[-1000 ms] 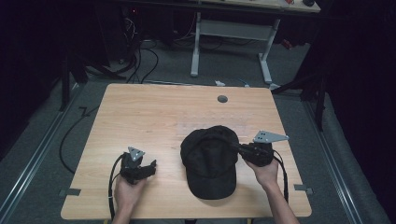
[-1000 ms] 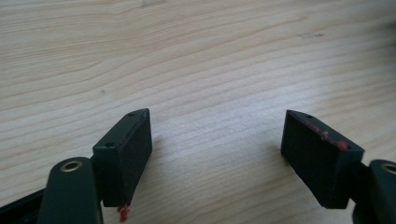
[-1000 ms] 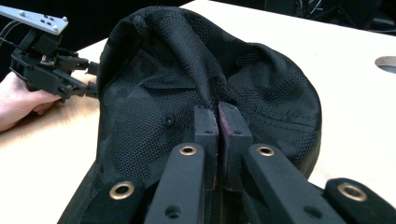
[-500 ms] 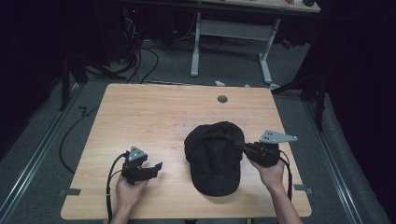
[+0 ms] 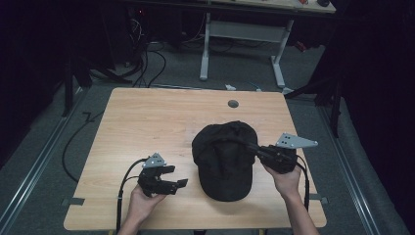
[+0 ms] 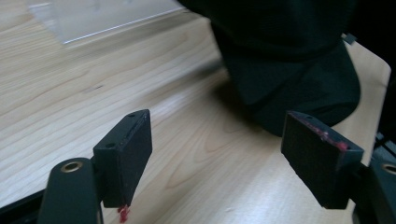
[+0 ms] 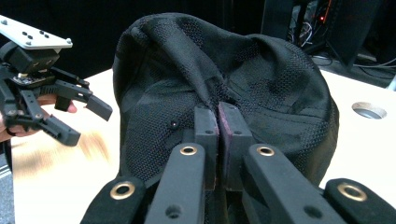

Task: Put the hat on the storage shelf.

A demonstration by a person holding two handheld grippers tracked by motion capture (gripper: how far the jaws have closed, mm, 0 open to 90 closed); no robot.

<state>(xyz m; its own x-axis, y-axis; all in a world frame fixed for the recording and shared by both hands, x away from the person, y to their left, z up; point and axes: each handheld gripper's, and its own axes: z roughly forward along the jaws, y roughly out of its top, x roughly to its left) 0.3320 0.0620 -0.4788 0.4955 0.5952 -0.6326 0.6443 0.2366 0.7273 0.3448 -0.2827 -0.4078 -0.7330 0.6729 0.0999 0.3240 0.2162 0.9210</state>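
A black mesh cap (image 5: 225, 156) lies on the wooden table (image 5: 161, 117), brim toward the front edge. My right gripper (image 5: 252, 147) comes in from the cap's right side and is shut on a fold of the crown fabric. In the right gripper view the pads (image 7: 206, 122) pinch that fold of the cap (image 7: 261, 79) with the crown bunched up. My left gripper (image 5: 177, 176) hovers open just left of the brim, jaws pointing at the cap with nothing between them. In the left gripper view the cap (image 6: 289, 70) lies beyond my open left gripper (image 6: 219, 140).
A round cable hole (image 5: 233, 104) sits in the table behind the cap. Bare wood extends across the left and far parts of the table. Beyond the far edge stand white desk legs (image 5: 205, 49), with cables on the dark floor.
My left gripper has risen and moved right, toward the cap's brim. My right gripper has lifted a little, drawing the pinched crown up and slightly away from the front edge.
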